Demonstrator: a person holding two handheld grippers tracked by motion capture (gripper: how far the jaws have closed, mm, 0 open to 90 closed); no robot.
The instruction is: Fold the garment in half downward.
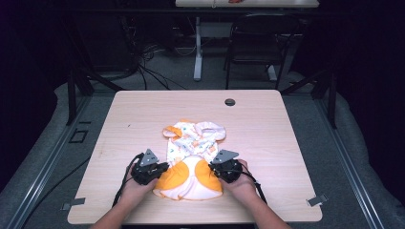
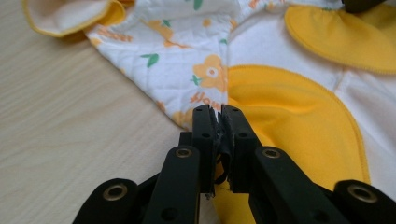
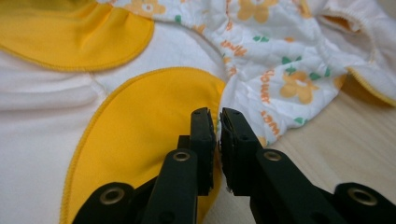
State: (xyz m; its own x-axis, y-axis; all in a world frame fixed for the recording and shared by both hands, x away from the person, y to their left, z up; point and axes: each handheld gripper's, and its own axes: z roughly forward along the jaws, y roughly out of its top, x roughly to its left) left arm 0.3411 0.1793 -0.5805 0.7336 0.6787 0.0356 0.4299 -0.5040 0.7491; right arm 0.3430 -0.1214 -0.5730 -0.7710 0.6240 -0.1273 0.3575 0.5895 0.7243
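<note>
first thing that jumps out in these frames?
The small quilted baby garment, white with orange flower print and yellow patches, lying crumpled at the middle of the light wooden table. Next, the two black hand-held grippers at its near end: the left gripper and the right gripper each have jaws closed on the garment's edge beside a yellow patch.

Wooden table (image 1: 143,114), black chair (image 1: 255,40) behind, cables (image 1: 143,67) on grey floor (image 1: 353,157).
</note>
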